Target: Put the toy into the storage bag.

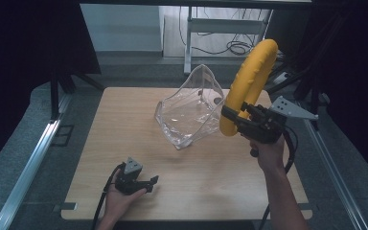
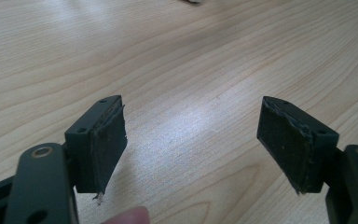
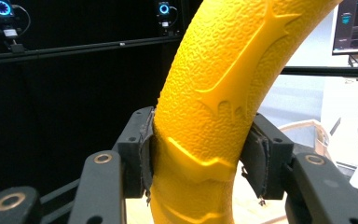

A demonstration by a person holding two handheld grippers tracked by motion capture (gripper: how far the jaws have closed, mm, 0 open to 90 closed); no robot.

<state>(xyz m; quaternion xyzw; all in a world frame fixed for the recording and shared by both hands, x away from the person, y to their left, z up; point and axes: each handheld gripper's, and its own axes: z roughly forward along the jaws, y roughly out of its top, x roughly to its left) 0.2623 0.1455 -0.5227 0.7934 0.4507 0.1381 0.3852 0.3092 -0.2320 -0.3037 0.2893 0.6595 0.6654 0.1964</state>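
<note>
While clamped in the right hand-held gripper (image 1: 231, 116), yellow banana (image 1: 250, 82) stands upright.

Clear plastic container (image 1: 190, 109) blocks table (image 1: 124, 143) centre-back; front & left sides open.

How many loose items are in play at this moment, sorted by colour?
Yellow: 1, the curved yellow foam banana, clamped in the right gripper above the table.
Clear: 1, the crumpled clear plastic container on the wooden table.
Total: 2. The left gripper is open.
</note>
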